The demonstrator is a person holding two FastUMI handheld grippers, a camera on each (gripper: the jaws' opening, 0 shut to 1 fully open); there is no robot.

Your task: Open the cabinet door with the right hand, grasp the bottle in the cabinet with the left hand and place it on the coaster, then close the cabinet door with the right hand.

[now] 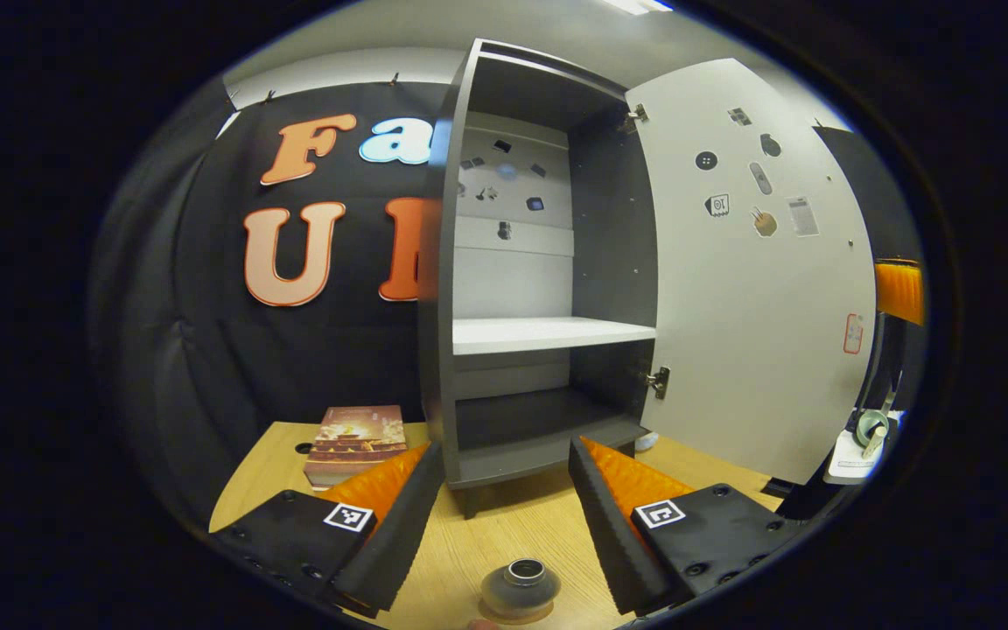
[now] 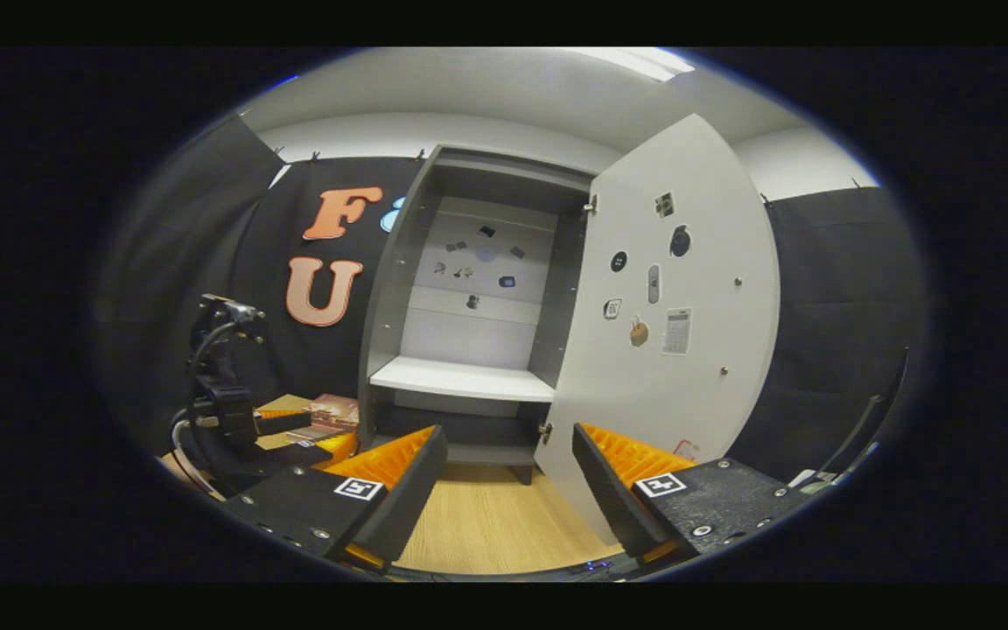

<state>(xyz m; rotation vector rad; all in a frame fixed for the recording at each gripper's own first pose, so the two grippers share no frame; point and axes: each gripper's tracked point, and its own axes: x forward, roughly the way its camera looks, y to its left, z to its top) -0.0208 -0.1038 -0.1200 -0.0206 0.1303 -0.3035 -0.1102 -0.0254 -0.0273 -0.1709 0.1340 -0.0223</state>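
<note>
1. Left gripper view: I see the cabinet (image 1: 539,289) standing toward the far edge of the worktop (image 1: 504,534), its door (image 1: 758,280) swung fully out to the right on its hinges. Both shelves that I can see are bare.
2. The bottle (image 1: 520,588) stands upright on the worktop near its front edge, directly below the left gripper (image 1: 504,534). It appears to sit on a round brownish disc, which I take to be the coaster (image 1: 513,611), though the view cuts it off.
3. The left gripper's jaws are spread wide, one on each side of the bottle and clear of it; nothing is held.
4. In the right gripper view, the right gripper (image 2: 508,499) is also spread wide and empty, facing the open cabinet with the door's free edge just ahead of its right finger.
5. Handling judgement: the bottle is small and squat with a metallic cap, likely light and rigid, and possibly smooth-sided. I would grip the body low, below the neck, to avoid tipping it.
6. I judge placement done; closing the door remains.
7. Clearances: a book (image 1: 355,442) lies at the worktop's far left, beside the cabinet. The door's swing path back across the front looks unobstructed, provided the left gripper stays low and near the front edge.
</note>
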